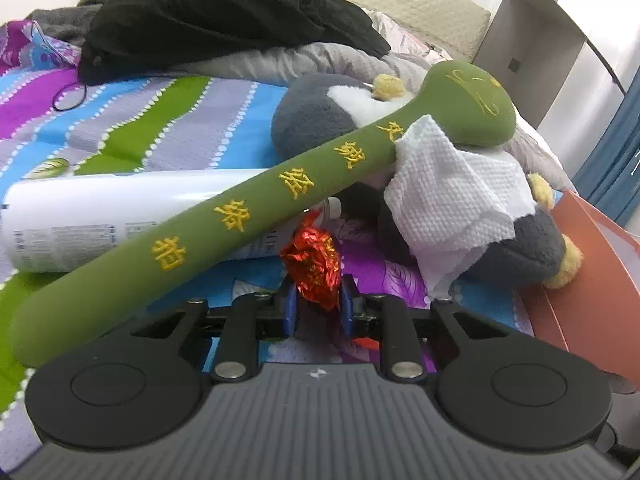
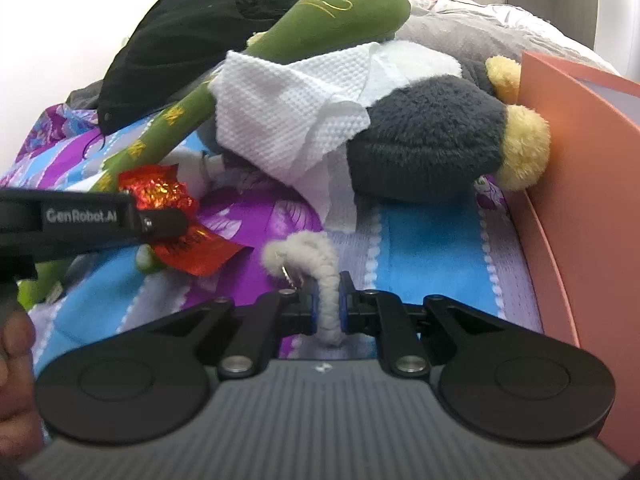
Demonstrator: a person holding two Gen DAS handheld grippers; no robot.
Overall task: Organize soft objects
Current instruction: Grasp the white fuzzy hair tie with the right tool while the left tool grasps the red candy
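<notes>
We see a long green plush mallet (image 1: pixel 256 208) with yellow embroidered characters lying slantwise across a bed, its rounded head resting on a grey, white and yellow plush toy (image 2: pixel 432 140). A sheet of dimpled white paper towel (image 1: pixel 444 184) is draped over that toy, touching the mallet's neck. Under the mallet's handle lies a smooth white bottle (image 1: pixel 88 220) on its side.

Our left gripper (image 1: pixel 318 310) has its blue-padded fingers pinched on a crinkled red foil wrapper (image 1: pixel 312 264), just in front of the mallet's handle. Our right gripper (image 2: pixel 329 306) clamps a fuzzy white braided cord (image 2: pixel 320 264) with a small metal clip, lying on the sheet in front of the plush toy.

Behind the mallet a black garment (image 1: pixel 224 16) is heaped over grey clothing. To the right of the plush toy stands an orange paper bag (image 2: pixel 580 184), touching its yellow foot. The bedsheet (image 1: pixel 132 120) is wavy-striped in purple, blue, green and grey with white dots. A quilted cream headboard (image 1: pixel 400 4) rises beyond.
</notes>
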